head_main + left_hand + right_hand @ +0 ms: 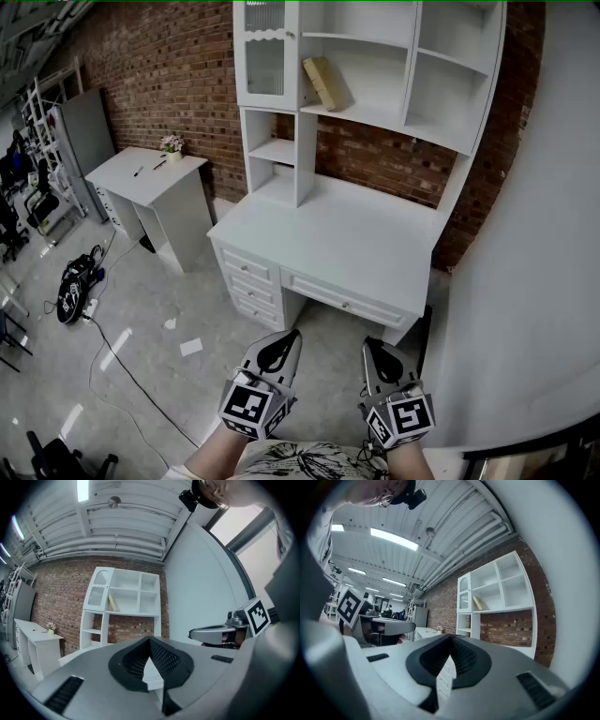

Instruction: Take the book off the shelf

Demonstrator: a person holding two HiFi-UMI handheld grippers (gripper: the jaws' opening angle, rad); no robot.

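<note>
A tan book (321, 82) leans tilted in an open compartment of the white hutch shelf (375, 117) above the white desk (347, 239). It also shows small and far off as the book (112, 603) in the left gripper view and the book (478, 603) in the right gripper view. My left gripper (288, 337) and right gripper (372, 347) hang low in front of the desk, well short of the shelf. The left gripper (150, 641) and the right gripper (451, 638) both have their jaws closed together with nothing between them.
A glass cabinet door (265, 56) stands just left of the book. A second white desk (141, 178) with a small flower pot (172, 145) is at the left. Cables and a bag (73, 291) and a paper scrap (191, 347) lie on the floor. A white wall (544, 234) is close on the right.
</note>
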